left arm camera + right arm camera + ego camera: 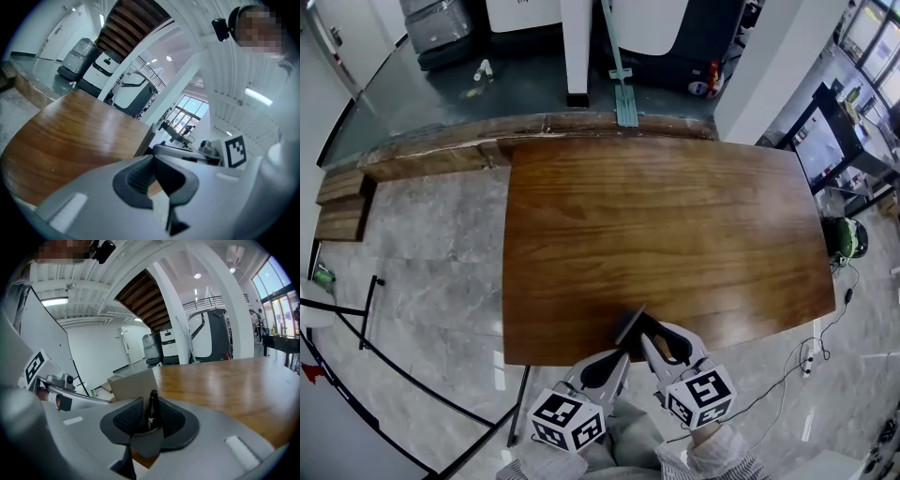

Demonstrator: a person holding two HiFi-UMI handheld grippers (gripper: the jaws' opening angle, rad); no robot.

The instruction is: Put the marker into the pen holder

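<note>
A black marker point(152, 414) stands upright between the pads of my right gripper point(151, 401), which is open, with a thin gap on each side. Just beyond it rises the grey pen holder point(133, 383); the marker's lower end is hidden. In the head view both grippers meet at the pen holder point(630, 323) by the table's front edge, the right gripper point(643, 330) coming from the right. My left gripper point(623, 353) is shut on the holder's thin wall point(146, 136), whose edge stands up right at the left gripper's point(152, 158) jaw tips.
The wooden table point(675, 225) stretches away behind the holder, its front edge just under the grippers. A black stand point(366, 314) is on the marble floor at the left. Cables point(811, 352) lie on the floor at the right. Large machines point(441, 28) stand beyond the table.
</note>
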